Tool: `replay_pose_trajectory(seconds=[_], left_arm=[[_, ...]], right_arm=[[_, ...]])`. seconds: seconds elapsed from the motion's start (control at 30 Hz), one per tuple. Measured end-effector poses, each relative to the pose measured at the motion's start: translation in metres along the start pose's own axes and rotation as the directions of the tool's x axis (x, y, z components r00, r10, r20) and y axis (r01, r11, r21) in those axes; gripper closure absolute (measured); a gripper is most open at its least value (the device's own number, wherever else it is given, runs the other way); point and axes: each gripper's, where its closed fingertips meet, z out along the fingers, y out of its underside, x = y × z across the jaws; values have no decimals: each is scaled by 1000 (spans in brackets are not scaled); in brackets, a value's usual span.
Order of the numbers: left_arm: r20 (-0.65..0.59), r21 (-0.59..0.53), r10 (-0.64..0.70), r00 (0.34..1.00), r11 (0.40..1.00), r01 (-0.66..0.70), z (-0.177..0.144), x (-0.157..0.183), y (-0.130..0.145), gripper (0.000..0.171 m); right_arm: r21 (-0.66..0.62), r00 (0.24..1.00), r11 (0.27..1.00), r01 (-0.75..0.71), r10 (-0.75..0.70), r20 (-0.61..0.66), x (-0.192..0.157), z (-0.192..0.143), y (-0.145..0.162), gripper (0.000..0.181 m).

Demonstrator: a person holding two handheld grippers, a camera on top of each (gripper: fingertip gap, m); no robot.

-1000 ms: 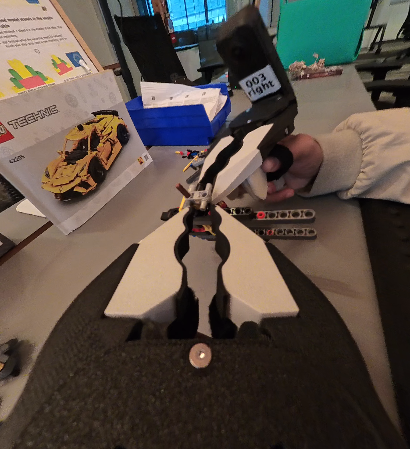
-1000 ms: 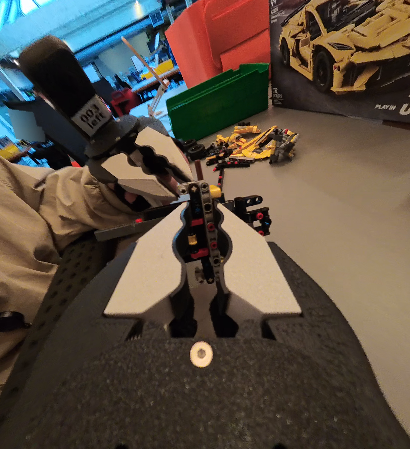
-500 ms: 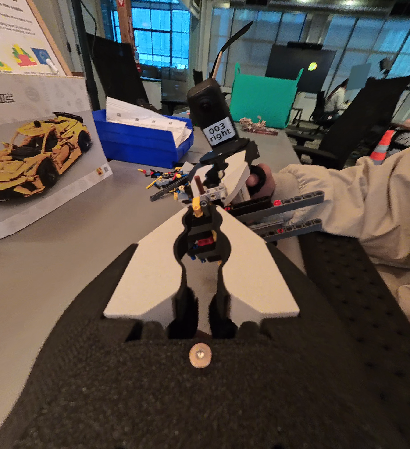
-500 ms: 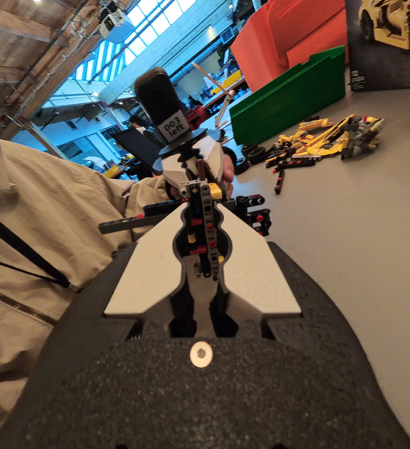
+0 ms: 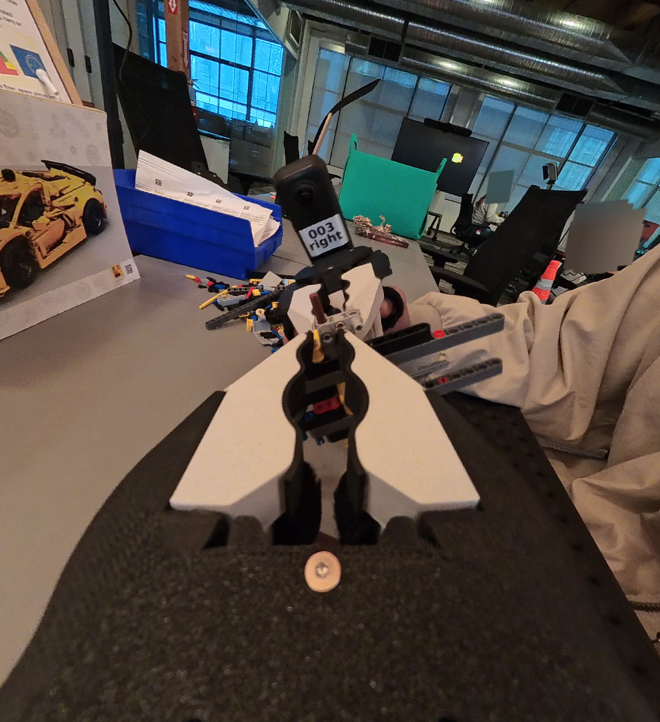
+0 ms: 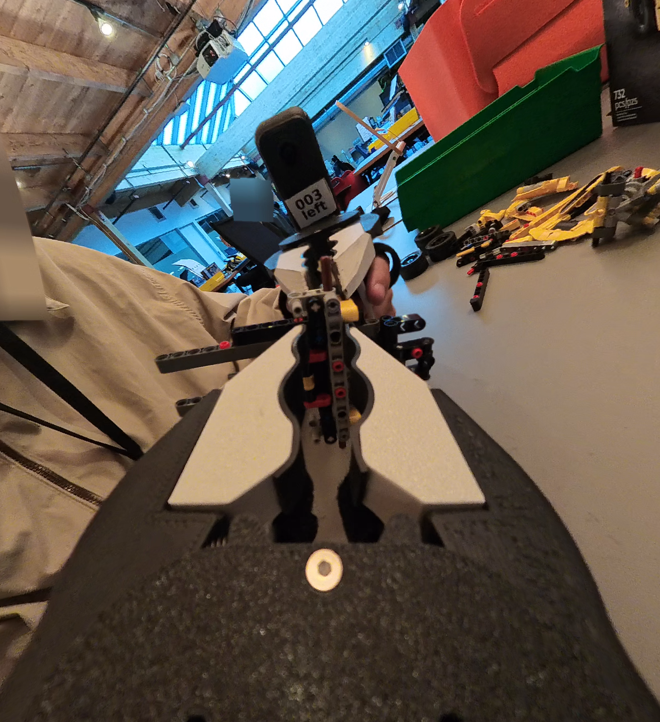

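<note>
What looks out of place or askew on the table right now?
Loose parts lie scattered beside the blue bin, with more strewn by the green bin. Nothing looks damaged.

Blue bin, green bin — yellow loose pieces, grey table

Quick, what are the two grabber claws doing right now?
Left gripper: shut on the brick assembly, held off the table.
Right gripper: shut on the same brick assembly, from the opposite side.
</note>
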Motion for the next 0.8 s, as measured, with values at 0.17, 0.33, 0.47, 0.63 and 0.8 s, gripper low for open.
replay_pose_trajectory(seconds=[0.17,0.33,0.47,0.63,0.8], left_arm=[[72,6,36,997,999,-36,0,-9,-2,165],[76,-20,26,997,999,-25,-2,-12,1,170],[52,0,-1,999,1000,1,-5,-11,-3,160],[50,-21,24,998,1000,-23,1,-8,4,160],[46,-24,48,998,999,-47,1,-6,4,163]], right_arm=[[-20,993,998,65,-67,-97,10,-3,0,167],[-47,992,997,61,-66,-106,12,1,6,166],[8,996,999,37,-36,-78,9,-3,-4,167],[-14,996,999,47,-48,-81,8,-3,0,166],[-26,995,998,57,-59,-85,7,-3,1,166]])
